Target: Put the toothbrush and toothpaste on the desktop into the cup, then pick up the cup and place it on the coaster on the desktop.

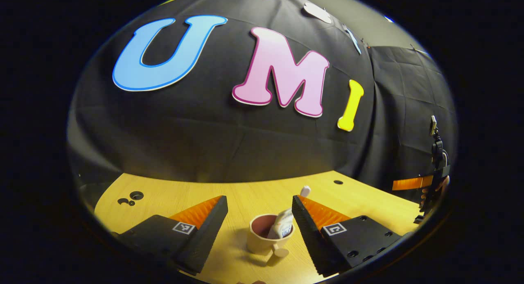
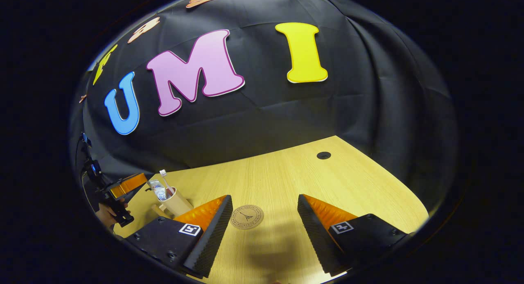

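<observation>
Left gripper [image 1: 259, 212] spread wide around the cup [image 1: 266, 234], toothpaste [image 1: 282, 225] and toothbrush [image 1: 305, 190] standing inside it; right gripper [image 2: 264, 210] gapes above the coaster [image 2: 246, 217] on the desktop [image 2: 311, 181].

One cup [image 2: 177, 202], one toothbrush [image 2: 165, 180], one toothpaste tube [image 2: 157, 190], one coaster [image 2: 246, 217] and two hand-held grippers are counted on the counter [image 2: 327, 185]

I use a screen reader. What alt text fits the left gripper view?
The left gripper, fingers open, hovers above a cup on the wooden desktop; the cup holds a toothpaste tube and a toothbrush.
</observation>
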Available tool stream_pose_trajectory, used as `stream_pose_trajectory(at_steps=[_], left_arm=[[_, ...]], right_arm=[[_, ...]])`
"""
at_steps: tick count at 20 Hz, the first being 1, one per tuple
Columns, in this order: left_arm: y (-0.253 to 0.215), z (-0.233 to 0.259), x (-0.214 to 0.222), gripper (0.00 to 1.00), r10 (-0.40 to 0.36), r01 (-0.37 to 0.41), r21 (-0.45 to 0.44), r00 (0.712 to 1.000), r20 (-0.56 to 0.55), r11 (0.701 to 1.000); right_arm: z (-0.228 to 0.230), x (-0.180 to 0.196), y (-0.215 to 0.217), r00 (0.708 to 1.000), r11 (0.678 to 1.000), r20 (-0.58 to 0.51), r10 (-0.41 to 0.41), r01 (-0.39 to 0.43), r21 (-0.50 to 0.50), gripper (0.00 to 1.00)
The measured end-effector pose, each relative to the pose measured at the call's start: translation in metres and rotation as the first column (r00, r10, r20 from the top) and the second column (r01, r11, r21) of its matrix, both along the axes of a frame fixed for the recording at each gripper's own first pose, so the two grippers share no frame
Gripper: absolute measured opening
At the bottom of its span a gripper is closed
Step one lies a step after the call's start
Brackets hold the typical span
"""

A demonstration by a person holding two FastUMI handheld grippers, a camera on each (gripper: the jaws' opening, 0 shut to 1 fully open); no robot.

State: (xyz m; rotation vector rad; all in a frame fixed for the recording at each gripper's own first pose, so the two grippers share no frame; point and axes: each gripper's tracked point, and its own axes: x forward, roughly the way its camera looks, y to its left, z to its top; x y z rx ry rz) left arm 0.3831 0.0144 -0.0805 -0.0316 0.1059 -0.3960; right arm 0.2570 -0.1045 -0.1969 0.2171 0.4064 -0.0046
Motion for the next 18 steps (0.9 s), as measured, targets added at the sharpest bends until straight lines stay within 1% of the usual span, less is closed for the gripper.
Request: stream_pose_trajectory(at_steps=[2, 4, 6, 8, 11, 13, 15, 16, 18], left_arm=[[-0.005, -0.004, -0.012, 0.97, -0.002, 0.004, 0.046, 0.999, -0.054, 0.999], [-0.015, -0.018, -0.026, 0.97, -0.024, 0.033, 0.064, 0.989, -0.145, 0.997], [-0.020, -0.029, -0.033, 0.98, -0.009, 0.029, 0.089, 0.977, -0.211, 0.996], [-0.022, -0.041, -0.038, 0.98, 0.019, 0.015, 0.119, 0.959, -0.284, 0.993], [-0.027, -0.059, -0.039, 0.98, 0.058, 0.017, 0.185, 0.919, -0.390, 0.983], [-0.028, -0.075, -0.034, 0.98, 0.098, 0.021, 0.256, 0.890, -0.445, 0.967], [-0.026, -0.090, -0.026, 0.98, 0.153, 0.013, 0.319, 0.858, -0.490, 0.948], [-0.025, -0.099, -0.022, 0.98, 0.175, 0.011, 0.337, 0.838, -0.517, 0.942], [-0.028, -0.112, -0.018, 0.98, 0.182, 0.028, 0.335, 0.796, -0.578, 0.942]], right_arm=[[0.005, -0.003, -0.011, 1.000, 1.000, -0.006, -0.006, 0.006, 0.004, 0.98], [0.010, -0.007, -0.023, 1.000, 1.000, -0.004, -0.016, 0.016, 0.006, 0.98], [0.015, -0.009, -0.033, 1.000, 1.000, -0.007, -0.018, 0.018, 0.011, 0.98], [0.018, -0.011, -0.044, 1.000, 1.000, -0.014, -0.019, 0.019, 0.012, 0.98], [0.027, -0.018, -0.055, 0.999, 0.999, -0.018, -0.031, 0.032, 0.016, 0.98], [0.024, -0.023, -0.066, 0.999, 0.999, -0.030, -0.033, 0.033, 0.015, 0.98], [0.023, -0.026, -0.081, 0.998, 0.999, -0.032, -0.046, 0.045, -0.007, 0.98], [0.022, -0.026, -0.090, 0.998, 0.998, -0.036, -0.059, 0.058, -0.024, 0.98], [0.023, -0.028, -0.104, 0.996, 0.996, -0.041, -0.078, 0.077, -0.036, 0.98]])
